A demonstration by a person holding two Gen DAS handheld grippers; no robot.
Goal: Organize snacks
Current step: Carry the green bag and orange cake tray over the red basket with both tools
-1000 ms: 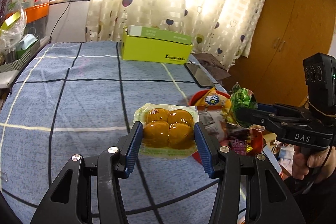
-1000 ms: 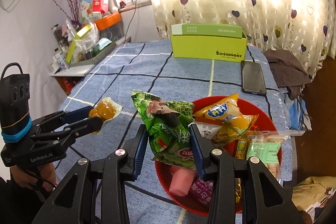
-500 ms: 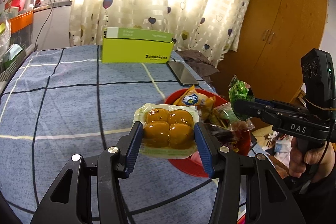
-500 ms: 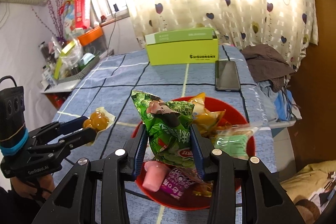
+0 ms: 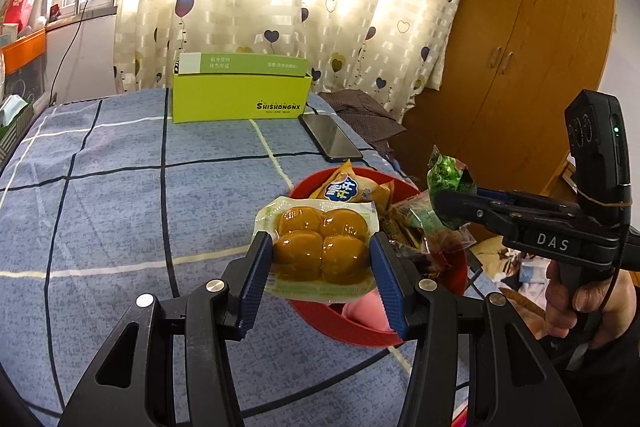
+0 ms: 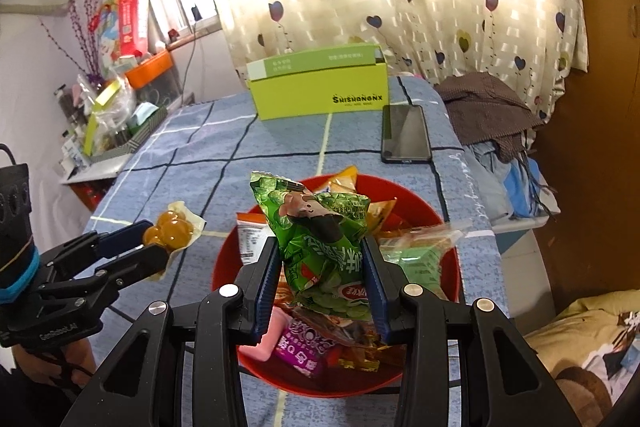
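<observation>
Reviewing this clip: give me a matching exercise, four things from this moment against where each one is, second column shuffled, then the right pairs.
Things:
1. green snack bag
2. pack of brown eggs
3. phone
4. pink item

Places:
A. lying in the red bowl
B. flat on the blue checked cloth, beside the lime-green box
C. gripped in the left tongs
D. gripped in the right tongs, above the bowl

Pairs: 1-D, 2-C, 3-B, 4-A
</observation>
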